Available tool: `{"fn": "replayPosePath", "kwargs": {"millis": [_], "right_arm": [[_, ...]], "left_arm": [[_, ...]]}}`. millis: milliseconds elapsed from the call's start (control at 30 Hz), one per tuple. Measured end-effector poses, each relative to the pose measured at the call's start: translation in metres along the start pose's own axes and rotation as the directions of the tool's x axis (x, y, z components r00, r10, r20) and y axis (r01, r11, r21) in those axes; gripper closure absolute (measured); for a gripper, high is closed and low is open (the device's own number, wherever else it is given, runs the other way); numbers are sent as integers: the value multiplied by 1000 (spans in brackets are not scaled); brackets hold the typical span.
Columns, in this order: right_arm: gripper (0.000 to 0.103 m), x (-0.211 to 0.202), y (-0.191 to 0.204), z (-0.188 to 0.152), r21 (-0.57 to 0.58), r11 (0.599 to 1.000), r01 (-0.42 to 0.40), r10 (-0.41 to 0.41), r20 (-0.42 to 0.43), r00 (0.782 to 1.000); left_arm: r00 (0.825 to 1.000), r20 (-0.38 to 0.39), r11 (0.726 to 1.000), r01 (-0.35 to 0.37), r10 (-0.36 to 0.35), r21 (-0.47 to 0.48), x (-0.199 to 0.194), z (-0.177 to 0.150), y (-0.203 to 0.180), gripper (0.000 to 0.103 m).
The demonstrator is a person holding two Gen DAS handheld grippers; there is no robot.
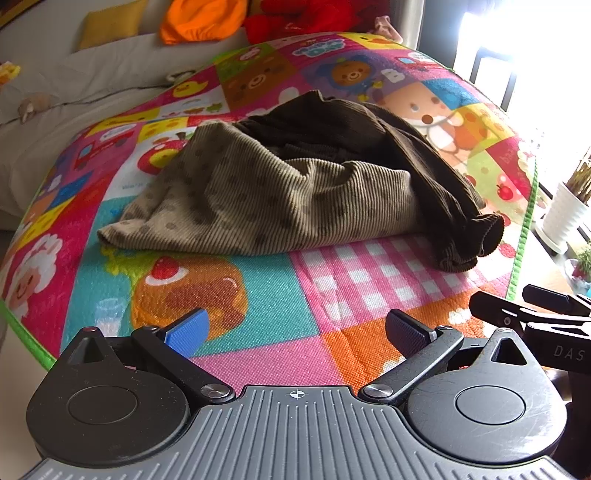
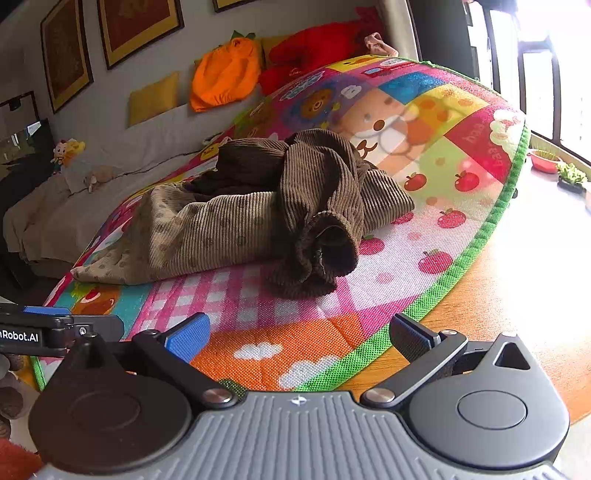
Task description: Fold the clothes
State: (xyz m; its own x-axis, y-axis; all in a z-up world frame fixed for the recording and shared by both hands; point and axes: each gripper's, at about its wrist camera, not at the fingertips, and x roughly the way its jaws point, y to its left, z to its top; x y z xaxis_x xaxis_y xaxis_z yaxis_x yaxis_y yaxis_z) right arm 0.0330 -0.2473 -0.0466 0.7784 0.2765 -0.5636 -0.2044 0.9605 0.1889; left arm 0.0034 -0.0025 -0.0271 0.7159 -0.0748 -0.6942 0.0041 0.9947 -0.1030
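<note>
A crumpled brown corduroy garment (image 1: 288, 192) lies in a heap on the colourful play mat (image 1: 266, 288). Its light tan dotted part is at the left and a dark brown sleeve with a cuff (image 1: 487, 236) hangs to the right. In the right wrist view the garment (image 2: 236, 221) sits mid-mat with the dark cuff (image 2: 328, 251) nearest me. My left gripper (image 1: 295, 330) is open and empty, short of the garment's near edge. My right gripper (image 2: 299, 336) is open and empty, over the mat's near corner, short of the cuff.
The mat (image 2: 424, 236) has a green border (image 2: 476, 243) and lies on a wooden table (image 2: 524, 280). A grey sofa (image 1: 74, 96) with orange (image 1: 199, 20), red and yellow cushions stands behind. Potted plants (image 1: 565, 210) stand at the right by the bright window.
</note>
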Motion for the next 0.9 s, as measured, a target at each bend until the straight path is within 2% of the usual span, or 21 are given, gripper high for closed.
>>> {"fn": "replayPosePath", "kwargs": {"millis": [667, 900], "right_arm": [[0, 1, -2, 0, 3, 1000, 6, -6, -5, 1000], [0, 7, -6, 10, -20, 1000, -3, 3, -28, 1000]], "left_arm": [[1000, -23, 1000, 7, -8, -13, 5, 0, 3, 0], [997, -50, 998, 56, -57, -26, 17, 12, 14, 0]]}}
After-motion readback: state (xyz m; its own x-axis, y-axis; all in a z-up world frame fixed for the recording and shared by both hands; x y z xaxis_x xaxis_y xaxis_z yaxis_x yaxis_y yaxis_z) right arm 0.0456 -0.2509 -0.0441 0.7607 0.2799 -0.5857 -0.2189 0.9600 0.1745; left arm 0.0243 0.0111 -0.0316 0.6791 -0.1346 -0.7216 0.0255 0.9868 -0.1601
